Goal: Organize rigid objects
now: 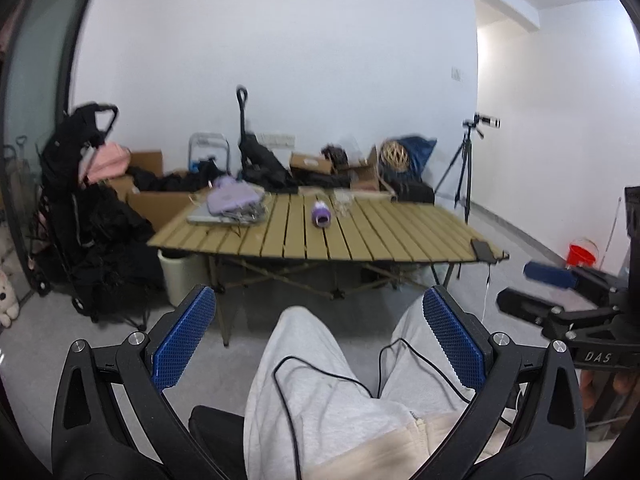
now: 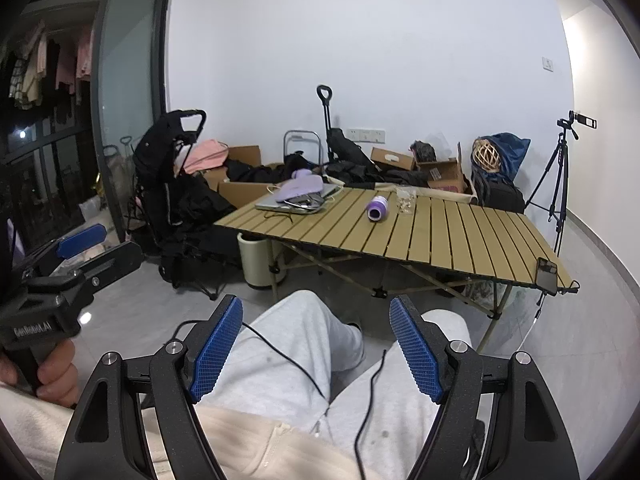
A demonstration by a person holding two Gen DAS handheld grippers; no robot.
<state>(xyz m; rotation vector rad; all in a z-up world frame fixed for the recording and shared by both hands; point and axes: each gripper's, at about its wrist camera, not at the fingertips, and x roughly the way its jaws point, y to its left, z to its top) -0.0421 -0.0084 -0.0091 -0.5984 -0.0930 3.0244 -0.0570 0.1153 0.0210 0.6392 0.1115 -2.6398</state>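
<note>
A purple bottle (image 1: 321,215) lies on its side on the slatted wooden table (image 1: 376,236), next to a clear glass (image 1: 343,202). In the right wrist view the bottle (image 2: 377,207) and the glass (image 2: 406,199) sit mid-table. A laptop (image 2: 280,202) with a purple pouch (image 2: 300,186) on it lies at the far left corner. A phone (image 2: 547,274) lies at the near right corner. My left gripper (image 1: 318,312) is open and empty above my lap, well short of the table. My right gripper (image 2: 316,316) is open and empty, also over my lap.
A black stroller (image 2: 168,184), cardboard boxes (image 2: 240,184) and bags stand behind and left of the table. A white bin (image 2: 256,260) sits under its left end. A tripod (image 2: 556,184) stands at the right wall. A red bucket (image 1: 582,256) is on the floor at right.
</note>
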